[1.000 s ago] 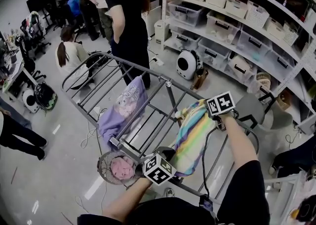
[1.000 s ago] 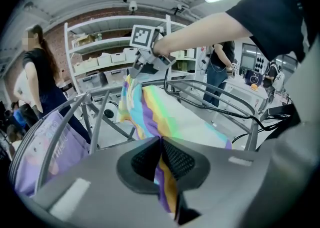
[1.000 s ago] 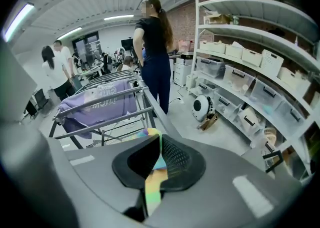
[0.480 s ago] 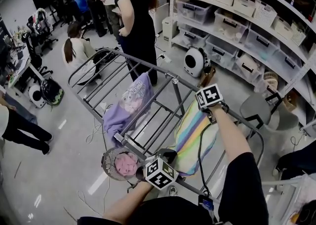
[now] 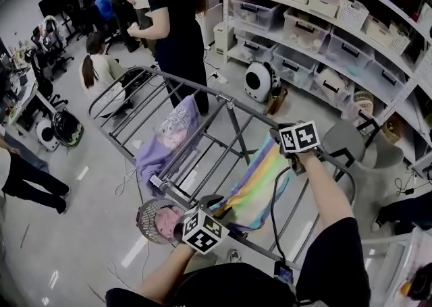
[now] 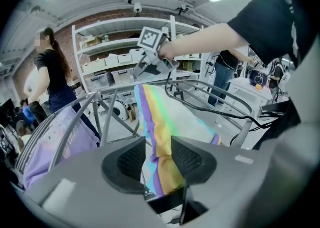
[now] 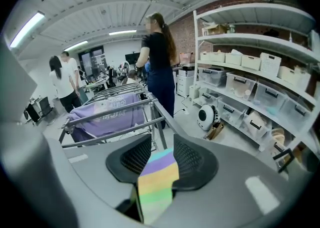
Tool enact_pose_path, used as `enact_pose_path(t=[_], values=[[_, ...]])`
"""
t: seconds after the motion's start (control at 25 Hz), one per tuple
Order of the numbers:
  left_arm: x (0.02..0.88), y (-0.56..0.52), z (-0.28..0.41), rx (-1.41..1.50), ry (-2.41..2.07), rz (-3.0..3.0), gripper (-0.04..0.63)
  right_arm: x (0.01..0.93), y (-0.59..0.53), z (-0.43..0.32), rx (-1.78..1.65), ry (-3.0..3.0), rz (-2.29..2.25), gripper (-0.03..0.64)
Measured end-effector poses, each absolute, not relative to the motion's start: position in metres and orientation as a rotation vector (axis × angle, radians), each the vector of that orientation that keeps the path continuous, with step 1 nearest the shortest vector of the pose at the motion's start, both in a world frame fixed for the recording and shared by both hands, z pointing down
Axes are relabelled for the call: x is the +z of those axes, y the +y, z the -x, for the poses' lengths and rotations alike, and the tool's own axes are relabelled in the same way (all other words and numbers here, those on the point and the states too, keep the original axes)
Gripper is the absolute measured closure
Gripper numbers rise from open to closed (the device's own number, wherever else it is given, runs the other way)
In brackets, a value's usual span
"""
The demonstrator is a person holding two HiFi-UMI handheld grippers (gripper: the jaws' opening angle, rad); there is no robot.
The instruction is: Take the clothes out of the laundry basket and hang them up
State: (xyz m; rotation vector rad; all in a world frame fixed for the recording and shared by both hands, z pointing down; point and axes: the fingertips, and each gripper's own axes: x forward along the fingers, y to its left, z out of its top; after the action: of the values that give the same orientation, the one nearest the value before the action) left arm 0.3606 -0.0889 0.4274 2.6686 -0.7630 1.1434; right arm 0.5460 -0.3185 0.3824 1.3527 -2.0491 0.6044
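Note:
A rainbow-striped cloth [image 5: 260, 184] lies draped across the rails of the grey drying rack [image 5: 202, 96]. My left gripper [image 5: 214, 202] is at its near lower corner and my right gripper [image 5: 278, 138] at its far upper corner. In the left gripper view the cloth [image 6: 160, 122] runs between my left gripper's [image 6: 158, 144] jaws, which have just been opening, with a gap at the pads. In the right gripper view a cloth corner [image 7: 157, 182] lies loose between my right gripper's [image 7: 162, 152] jaws, also just opened. A round basket [image 5: 145, 221] holding a pink garment [image 5: 164, 218] sits below the rack.
A purple garment [image 5: 169, 140] hangs on the rack's left rails. A person in black [image 5: 175, 15] stands at the rack's far end. Shelves with bins [image 5: 324, 22] line the right, with a white round device [image 5: 256, 83] and a grey chair [image 5: 351, 150] on the floor.
The striped cloth, bunched a second ago, now lies stretched out along the rails. My right gripper has shifted slightly right; my left has moved a little left and nearer.

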Motion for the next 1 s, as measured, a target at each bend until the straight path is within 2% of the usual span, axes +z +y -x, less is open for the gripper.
enact_pose_path(t=[0.44,1.0], values=[[0.409,-0.075,-0.341,1.001,-1.023,-2.646,0.422,0.330,-0.190,-0.568,0.700,-2.344,-1.439,0.488],[0.337,-0.054,-0.308,0.655,-1.419,-2.676,0.422,0.304,-0.055,-0.536,0.616,-2.561,-1.645,0.491]])
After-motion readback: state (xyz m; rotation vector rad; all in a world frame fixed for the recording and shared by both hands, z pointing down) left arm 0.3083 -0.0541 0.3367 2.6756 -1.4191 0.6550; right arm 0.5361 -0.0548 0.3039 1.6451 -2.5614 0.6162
